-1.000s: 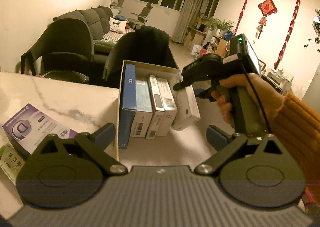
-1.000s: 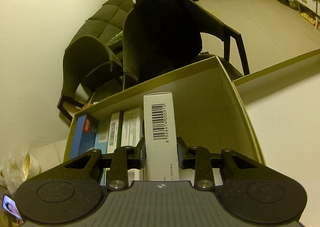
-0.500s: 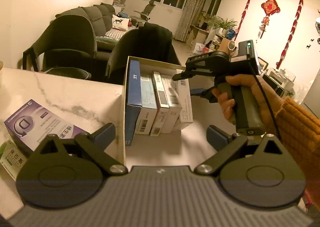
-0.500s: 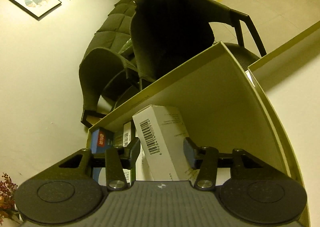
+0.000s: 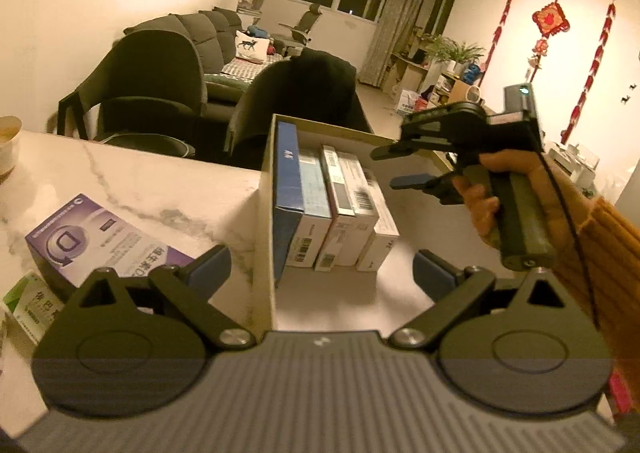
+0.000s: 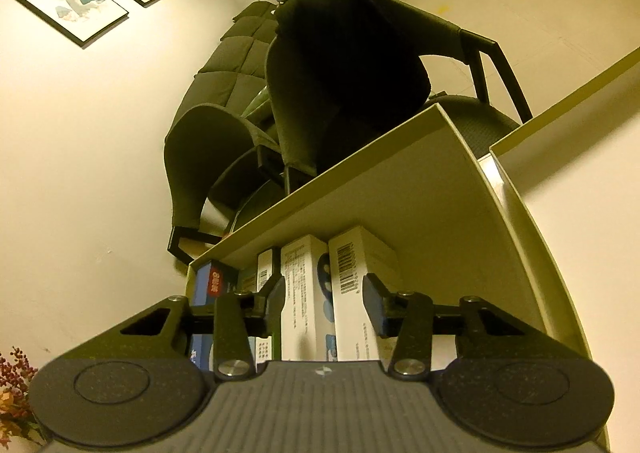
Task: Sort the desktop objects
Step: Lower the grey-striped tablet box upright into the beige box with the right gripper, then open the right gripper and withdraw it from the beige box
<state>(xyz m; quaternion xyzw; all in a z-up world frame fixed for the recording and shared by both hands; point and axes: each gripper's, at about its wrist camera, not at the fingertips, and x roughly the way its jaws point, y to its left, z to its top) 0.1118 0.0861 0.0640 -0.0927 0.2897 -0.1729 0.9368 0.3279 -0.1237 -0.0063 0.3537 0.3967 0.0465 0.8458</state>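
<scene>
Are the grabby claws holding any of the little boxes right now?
No, nothing is held. The right gripper hangs above the white box standing in the tray, its jaws closing on nothing. The left gripper is open and empty too.

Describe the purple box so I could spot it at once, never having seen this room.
Start at the white marble table and the open cardboard box standing on it, filled with a row of upright packets. Left of that, lying flat on the marble, is the purple box. Unlike the pale green-and-white packet beside it, it bears a large round "D" emblem.

Five cartons (image 5: 338, 209) upright, side by side in cardboard box (image 5: 267, 221).
</scene>
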